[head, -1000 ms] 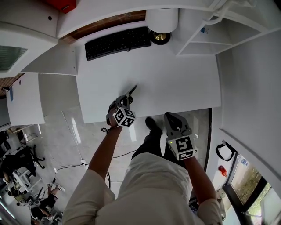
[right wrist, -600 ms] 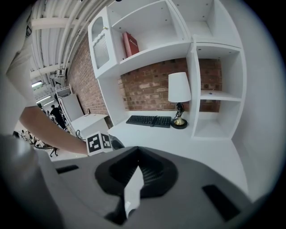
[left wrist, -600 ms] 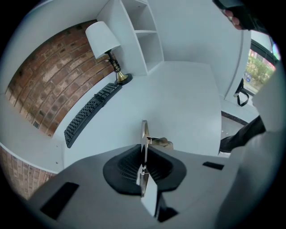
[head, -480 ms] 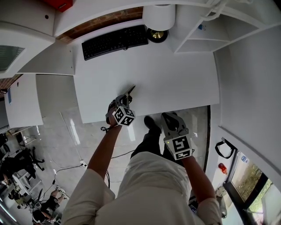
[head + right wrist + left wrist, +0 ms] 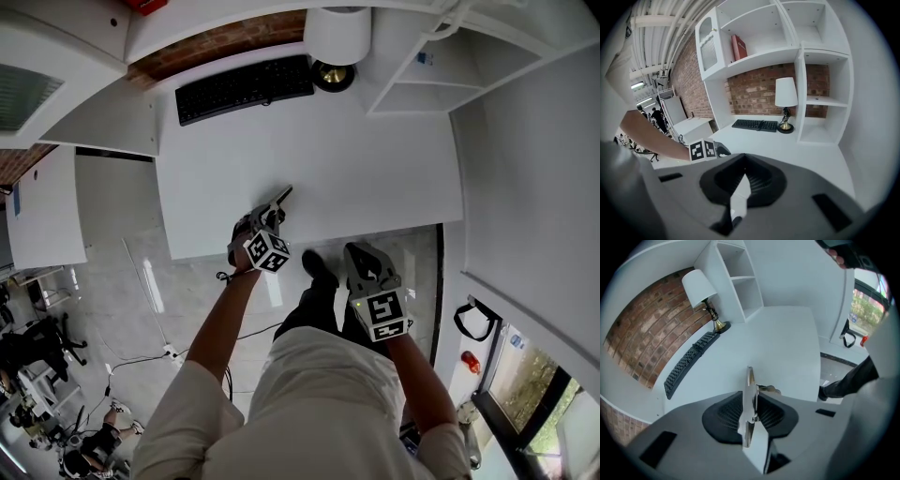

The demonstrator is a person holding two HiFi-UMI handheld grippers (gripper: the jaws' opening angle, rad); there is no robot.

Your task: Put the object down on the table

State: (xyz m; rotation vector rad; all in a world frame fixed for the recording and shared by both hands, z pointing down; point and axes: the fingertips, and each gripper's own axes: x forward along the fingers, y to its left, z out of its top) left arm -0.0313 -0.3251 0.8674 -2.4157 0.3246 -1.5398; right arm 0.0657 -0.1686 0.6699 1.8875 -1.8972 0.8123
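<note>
the change is in your left gripper (image 5: 751, 398): a moment ago it is clamped tight, and now its jaws are opening. the thin, flat metal object (image 5: 749, 383) stands edge-on between them, and a dark sliver of gap shows beside it, so the pads seem to be just letting go rather than pressing. i cannot tell exactly what the object is; it reads as a slim blade-like strip.

the gripper itself has barely shifted over the last second. in the head view it sits at the near edge of the white table (image 5: 375, 169), with the object's dark far end reaching out over the tabletop, well apart from the keyboard (image 5: 246, 89) and the lamp (image 5: 336, 37) at the far side. whether that far end already touches the surface is too small to say.

your right gripper (image 5: 364, 258) is closed on nothing, held to the right of the other one, off the table's near edge and above the floor.

my judgement: this is the release step, and the task is nearly done. you need the jaws wide enough to clear the object, then a straight pull back toward yourself so you don't drag it off the edge.
</note>
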